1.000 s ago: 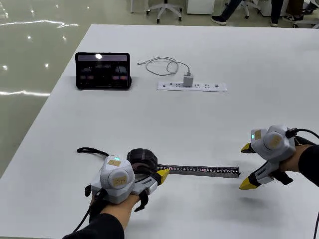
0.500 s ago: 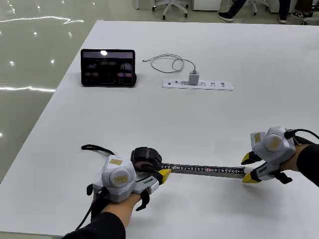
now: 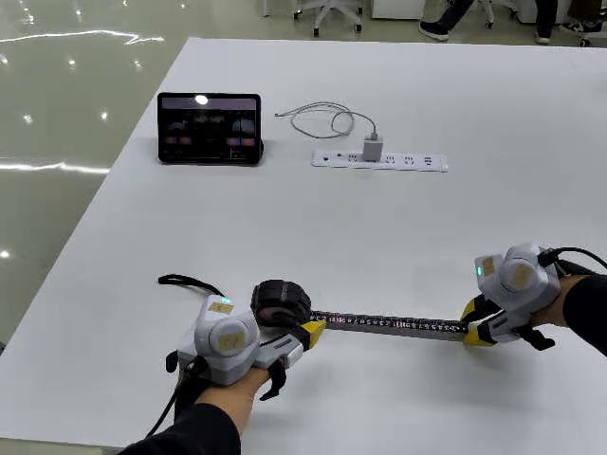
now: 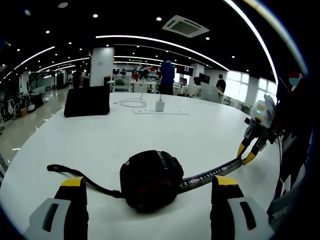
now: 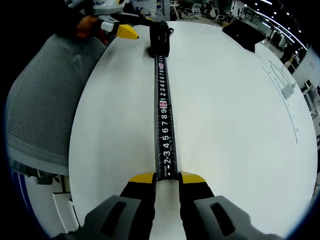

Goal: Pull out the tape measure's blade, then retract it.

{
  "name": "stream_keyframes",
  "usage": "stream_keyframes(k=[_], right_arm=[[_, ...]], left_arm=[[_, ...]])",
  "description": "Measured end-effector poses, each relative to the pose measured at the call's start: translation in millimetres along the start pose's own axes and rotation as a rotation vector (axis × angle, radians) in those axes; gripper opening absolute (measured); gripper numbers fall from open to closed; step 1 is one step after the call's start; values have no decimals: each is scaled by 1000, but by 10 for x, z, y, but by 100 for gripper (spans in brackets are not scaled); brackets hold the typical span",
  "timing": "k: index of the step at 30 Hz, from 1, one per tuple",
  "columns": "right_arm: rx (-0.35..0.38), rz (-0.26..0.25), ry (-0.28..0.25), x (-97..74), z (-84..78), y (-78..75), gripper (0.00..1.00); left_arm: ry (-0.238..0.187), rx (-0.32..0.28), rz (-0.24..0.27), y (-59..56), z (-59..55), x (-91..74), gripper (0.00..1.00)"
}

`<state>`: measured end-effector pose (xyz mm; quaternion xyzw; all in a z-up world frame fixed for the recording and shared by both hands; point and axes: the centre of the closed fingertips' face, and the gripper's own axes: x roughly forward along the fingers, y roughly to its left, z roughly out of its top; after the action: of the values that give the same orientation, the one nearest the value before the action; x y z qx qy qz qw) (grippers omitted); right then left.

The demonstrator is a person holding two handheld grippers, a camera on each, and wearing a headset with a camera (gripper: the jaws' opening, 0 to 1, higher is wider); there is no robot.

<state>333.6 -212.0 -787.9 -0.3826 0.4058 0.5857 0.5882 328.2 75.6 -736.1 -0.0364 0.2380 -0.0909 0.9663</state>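
Right now my right tool [image 5: 167, 178] is clenched on the free end of the blade [image 5: 165, 110], with one yellow tip against each edge at the lowest numbers of the scale. The blade lies flat on the white table [image 3: 398, 237]. It runs in a straight line from the tape measure [image 3: 281, 302] on the left to that tool on the right, along the near side of the table. My left tool [image 4: 149, 182] is spread wide, and the black body of the tape measure sits between its two jaws. From its own camera I see a gap on each side, so the jaws do not appear to press it. In the head view one yellow tip lies just beside the blade where it leaves the body. The black strap [image 3: 185, 282] trails off to the left on the table. At the far side, well apart from the work, stand a dark tablet [image 3: 210, 127] and a white power strip [image 3: 379, 160] with a charger [image 3: 373, 149] plugged in.
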Motion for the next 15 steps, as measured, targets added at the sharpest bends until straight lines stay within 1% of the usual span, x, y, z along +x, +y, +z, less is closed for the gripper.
stream_keyframes(k=[1, 3, 7, 8, 9, 10, 12, 13, 15], right_arm=[[4, 7, 5, 7, -12, 18, 12], [12, 3, 5, 19, -24, -24, 12], [17, 4, 9, 42, -34, -35, 11], [23, 2, 15, 48, -35, -41, 11], [-12, -5, 35, 54, -42, -46, 11], [-31, -10, 47, 56, -40, -41, 11], [-44, -17, 62, 65, -32, -26, 11], [-38, -19, 63, 66, -32, -27, 11], [-20, -28, 71, 71, -50, -53, 11]], left_arm=[[2, -1, 1, 4, -3, 0, 100], [1, -5, 7, 22, -4, 2, 100], [1, -19, 21, 61, -10, 18, 100], [-1, -22, 23, 64, -3, 22, 100], [-10, -26, 25, 72, 19, 33, 100], [-15, -24, 32, 85, 36, 42, 100], [-28, -28, 38, 99, 71, 85, 100], [-30, -33, 37, 95, 79, 102, 100], [-12, -44, 32, 60, 60, 142, 99]])
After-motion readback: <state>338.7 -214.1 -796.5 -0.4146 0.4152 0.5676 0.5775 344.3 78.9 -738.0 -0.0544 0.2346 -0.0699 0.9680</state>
